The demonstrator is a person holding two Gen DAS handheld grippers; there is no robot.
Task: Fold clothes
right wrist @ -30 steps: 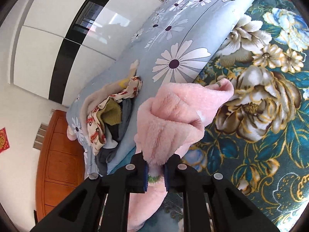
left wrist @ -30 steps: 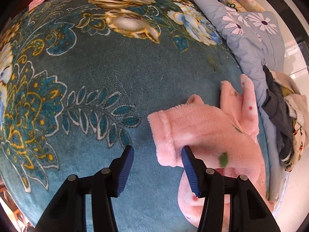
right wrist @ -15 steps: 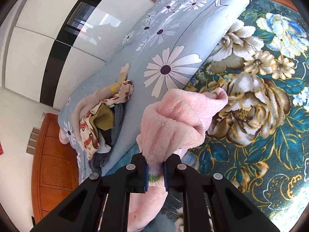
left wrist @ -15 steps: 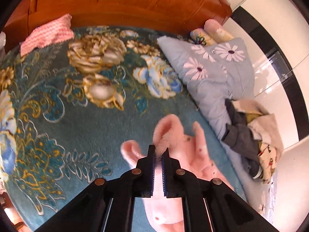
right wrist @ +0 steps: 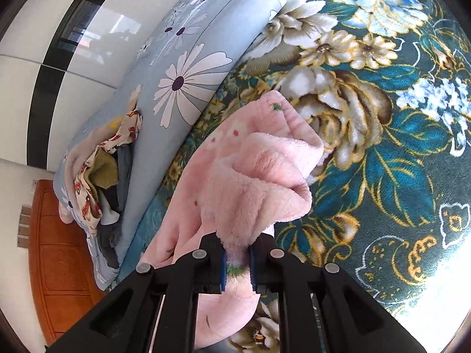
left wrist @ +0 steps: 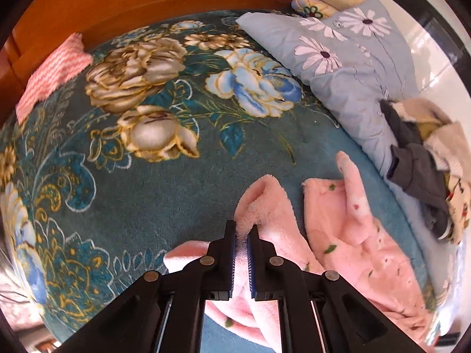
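1. The teal floral blanket covers pretty much the whole bed I'm working on.
2. A blue daisy quilt runs along one edge, with a pile of clothes dumped on top of it.
3. The pink fleece garment is spread on the blanket, right next to that quilt.
4. My left gripper is clamped tight on a fuzzy cuff of it.
5. My right gripper is pinched shut on another bunched-up bit, lifted off the bed.
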